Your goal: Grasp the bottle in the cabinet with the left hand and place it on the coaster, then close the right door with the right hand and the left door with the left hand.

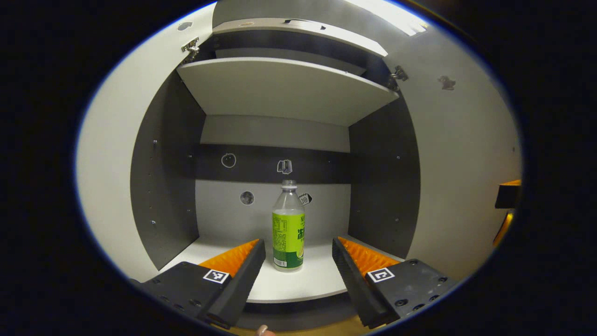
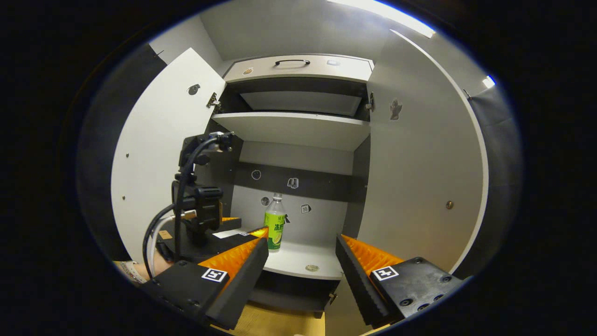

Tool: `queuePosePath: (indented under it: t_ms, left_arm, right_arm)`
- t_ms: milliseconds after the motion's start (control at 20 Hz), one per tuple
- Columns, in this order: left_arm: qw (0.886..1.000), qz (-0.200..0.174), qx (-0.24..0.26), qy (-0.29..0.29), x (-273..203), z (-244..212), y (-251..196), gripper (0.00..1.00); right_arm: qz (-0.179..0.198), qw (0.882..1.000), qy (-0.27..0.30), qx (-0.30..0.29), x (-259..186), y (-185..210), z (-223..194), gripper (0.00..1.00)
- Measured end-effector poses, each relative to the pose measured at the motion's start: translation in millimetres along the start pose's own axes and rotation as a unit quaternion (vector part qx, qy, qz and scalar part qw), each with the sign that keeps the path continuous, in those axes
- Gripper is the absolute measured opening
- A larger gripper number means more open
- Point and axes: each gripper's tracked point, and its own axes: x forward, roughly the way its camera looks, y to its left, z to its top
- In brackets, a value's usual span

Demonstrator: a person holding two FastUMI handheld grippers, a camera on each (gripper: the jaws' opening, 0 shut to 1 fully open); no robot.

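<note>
since the bottle (image 1: 288, 227) stands upright dead ahead between the left tool's (image 1: 298, 254) spread fingers, it's a straight push in.
it sits mid-shelf (image 1: 322, 280) in the cabinet, both doors swung wide. right tool (image 2: 302, 254) hangs farther back, released too, nothing in it.

The left gripper (image 1: 298, 256), at the bottom of the left gripper view, has two wedge-shaped fingers with ribbed inner pads (image 1: 233, 256) on black bodies. Each body carries a square black-and-white marker (image 1: 216, 276) and dark screws (image 1: 400, 302). In the right gripper view, the right gripper (image 2: 302, 256) looks alike; at lower left, black cables (image 2: 179, 205) loop over a black camera mount (image 2: 200, 205).
</note>
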Motion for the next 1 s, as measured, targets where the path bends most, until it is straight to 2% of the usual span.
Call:
queuePosePath:
  t_ms: [400, 600, 1000]
  left_arm:
    - [1.000, 0.012, 0.010, 0.012, 64, -16, 13, 0.92]
    - [1.000, 0.012, -0.010, 0.022, 83, -23, 18, 0.92]
    - [0.999, -0.001, -0.009, 0.044, 116, -34, 20, 0.92]
  right_arm:
    - [0.029, 0.999, 0.004, -0.015, 37, 7, -13, 0.97]
    - [0.044, 0.999, 0.002, -0.009, 53, 15, -15, 0.96]
    - [0.040, 0.999, 0.021, -0.006, 80, 12, -26, 0.96]
